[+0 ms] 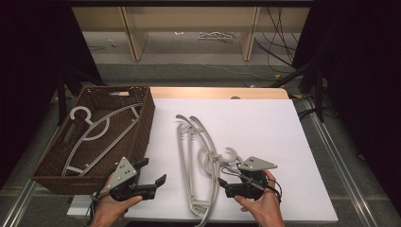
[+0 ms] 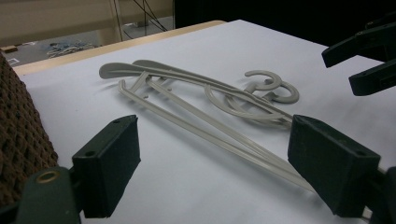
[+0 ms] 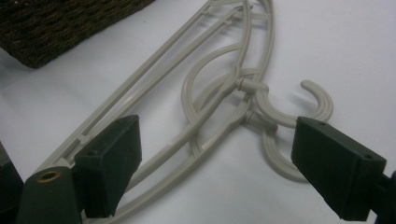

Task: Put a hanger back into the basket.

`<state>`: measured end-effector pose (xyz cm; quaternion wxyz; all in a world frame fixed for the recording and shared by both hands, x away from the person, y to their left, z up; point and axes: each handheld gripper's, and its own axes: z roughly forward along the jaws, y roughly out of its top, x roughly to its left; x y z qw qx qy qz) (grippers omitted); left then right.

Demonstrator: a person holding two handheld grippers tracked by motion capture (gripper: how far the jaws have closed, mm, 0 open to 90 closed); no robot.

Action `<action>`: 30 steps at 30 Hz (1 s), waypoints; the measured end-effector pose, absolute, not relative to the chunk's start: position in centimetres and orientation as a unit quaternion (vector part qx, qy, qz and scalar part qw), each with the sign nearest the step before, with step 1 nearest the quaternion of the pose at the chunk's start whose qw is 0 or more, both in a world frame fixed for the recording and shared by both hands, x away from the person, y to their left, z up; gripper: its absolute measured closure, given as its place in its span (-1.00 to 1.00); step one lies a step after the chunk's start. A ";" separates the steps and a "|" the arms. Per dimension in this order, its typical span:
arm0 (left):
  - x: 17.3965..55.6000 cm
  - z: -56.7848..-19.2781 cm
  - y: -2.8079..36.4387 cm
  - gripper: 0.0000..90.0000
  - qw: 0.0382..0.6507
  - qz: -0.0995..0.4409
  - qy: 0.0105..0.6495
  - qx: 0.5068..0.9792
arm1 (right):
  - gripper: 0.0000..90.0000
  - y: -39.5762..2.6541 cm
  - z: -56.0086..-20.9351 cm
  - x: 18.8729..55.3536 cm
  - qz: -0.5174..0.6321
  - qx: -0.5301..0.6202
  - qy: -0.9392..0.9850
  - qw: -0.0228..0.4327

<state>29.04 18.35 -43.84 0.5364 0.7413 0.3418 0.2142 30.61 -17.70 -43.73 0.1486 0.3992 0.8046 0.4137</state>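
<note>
A white table point(image 1: 265, 123) carries a brown wicker basket point(image 1: 142, 124) at its left edge and a loose pile of grey hangers point(image 1: 198, 161) near the middle. One more hanger point(image 1: 94, 130) lies inside the basket. At the near edge a person holds a gripper in each hand. The left gripper point(image 1: 153, 172) sits just beside the basket's near corner, jaws spread wide with nothing between them, aimed across the bare sheet toward the pile. The right gripper point(image 1: 226, 176) rests close against the pile's hook end, its jaws also wide apart and gripping nothing; in the right gripper view the curved hooks point(image 3: 299, 109) lie on the table between and just beyond the two pads, whether touching them is unclear. Two hangers overlap there, arms crossed and hooks tangled side by side.
</note>
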 end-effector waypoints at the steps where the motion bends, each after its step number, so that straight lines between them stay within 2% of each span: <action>1: 29.0 -43.8 18.4 -0.63 0.536 0.214 0.342 0.741 | -0.62 -17.7 -43.7 30.6 0.414 0.399 0.805 0.149; 11: 28.9 -44.0 18.2 -0.63 0.529 0.221 0.325 0.752 | -0.56 -15.0 -44.7 31.1 0.367 0.399 0.833 0.110; 16: 28.9 -44.1 18.0 -0.63 0.530 0.215 0.328 0.752 | -0.37 -13.7 -45.1 31.8 0.358 0.383 0.845 0.102; 19: 29.1 -44.1 18.1 -0.63 0.532 0.221 0.316 0.754 | -0.34 -13.3 -45.3 32.2 0.345 0.381 0.852 0.101; 21: 29.0 -44.1 18.0 -0.63 0.528 0.221 0.322 0.754 | -0.23 -12.8 -45.6 32.5 0.330 0.375 0.861 0.097; 30: 28.9 -44.2 17.8 -0.63 0.528 0.217 0.319 0.756 | -0.03 -11.6 -46.7 34.6 0.293 0.377 0.875 0.074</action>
